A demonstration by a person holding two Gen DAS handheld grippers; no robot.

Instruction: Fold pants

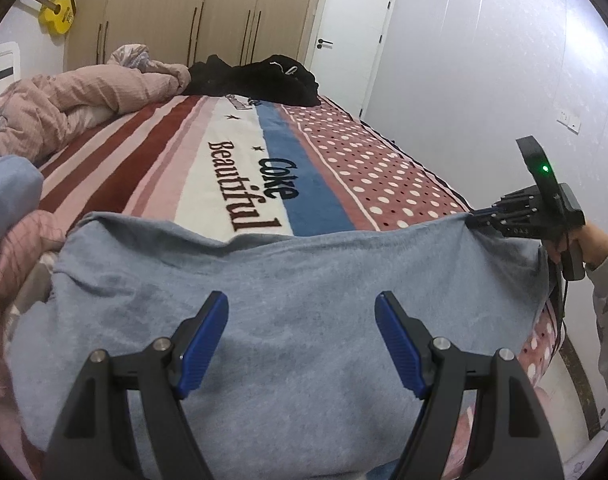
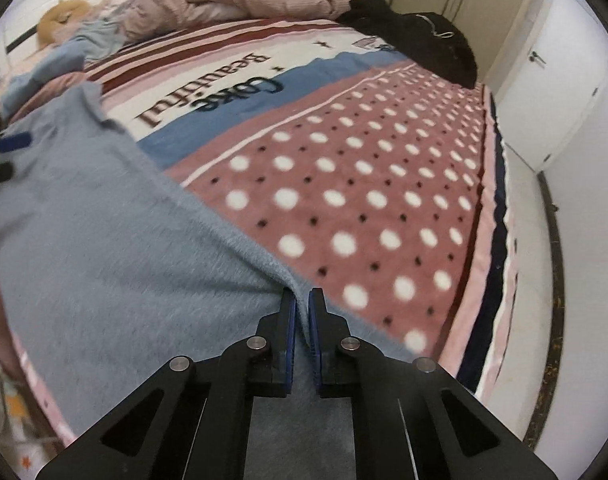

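The task looks to be near its beginning. The soft grey-blue fleece pants (image 1: 288,280) lie spread over the near part of the bed blanket with stripes, white dots and the words "Coke Beautiful" (image 1: 335,160), and I can see no finished fold in them yet. As I judge it, one edge is now taken, and the folding itself is still to do.

The right gripper (image 2: 302,300) has its blue pads pressed together on the far edge of the pants, the edge that lies toward the dotted part of the blanket; a small ridge of cloth stands between the pads. In the left wrist view the same gripper (image 1: 477,220) holds the far right corner of the pants, and there the cloth is lifted a little from the blanket.

The left gripper (image 1: 302,316) stands wide apart above the middle of the pants and holds nothing. If its pads touch the cloth I cannot tell.

The fabric looks thick and fuzzy, with small wrinkles near the edge beside the written stripe. Its left end is partly rumpled, next to a pink checked cloth (image 1: 20,248). Waistband and legs I cannot distinguish.
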